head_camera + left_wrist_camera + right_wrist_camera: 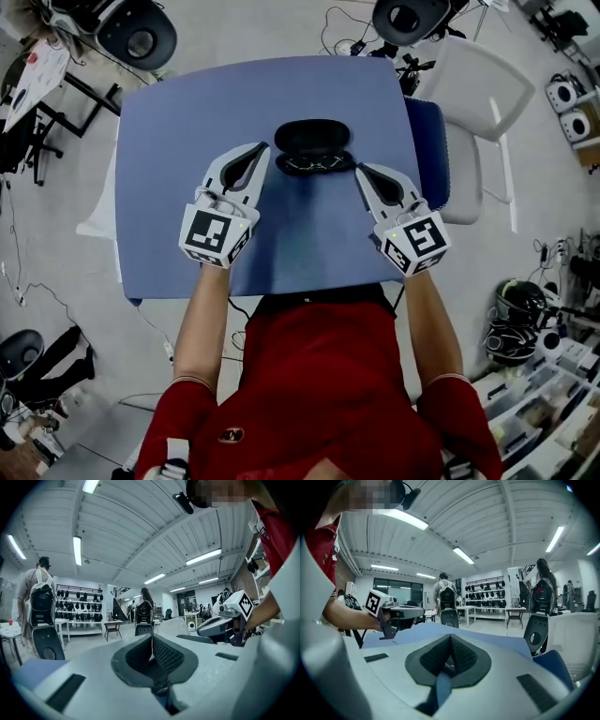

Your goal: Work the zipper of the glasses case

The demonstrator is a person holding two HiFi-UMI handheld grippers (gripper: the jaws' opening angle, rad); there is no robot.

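A black glasses case (313, 137) lies open on the blue table (187, 122), toward its far side. A pair of glasses (315, 163) rests in its near half. My left gripper (261, 148) is shut and holds nothing; its tip sits just left of the case. My right gripper (360, 170) is also shut and holds nothing, its tip close to the case's near right end. In the left gripper view the dark ribbed pads (161, 653) meet, and the right gripper (220, 624) shows beyond. In the right gripper view the pads (459, 653) meet too, with the left gripper (396, 613) ahead.
A white chair (480, 98) and a blue cushion (431, 141) stand right of the table. Black round stools (139, 36) sit behind it, with cables on the floor. People with backpacks (446, 597) stand farther off, near shelves.
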